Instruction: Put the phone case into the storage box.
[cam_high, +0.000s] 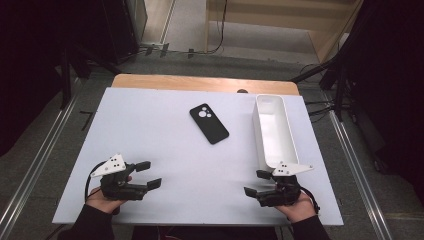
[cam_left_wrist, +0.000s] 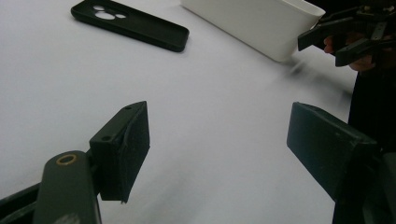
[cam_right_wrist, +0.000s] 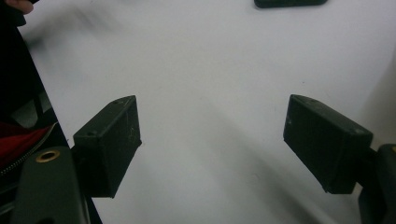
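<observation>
A black phone case lies face down in the middle of the white table top, camera cutouts toward the far end. A long white bin stands to its right, empty as far as I can see. My left gripper rests near the front left edge, jaws open, pointing right toward the middle. My right gripper sits at the front right, just below the bin's near end, open and pointing left. In the left gripper view the open gripper frames bare table, with the case, bin and other gripper beyond. The right gripper also holds nothing.
The table's wooden far edge shows beyond the white sheet. Grey floor with metal rails runs along both sides, and dark stands and cables sit at the back. The person's hands hold the grippers at the near edge.
</observation>
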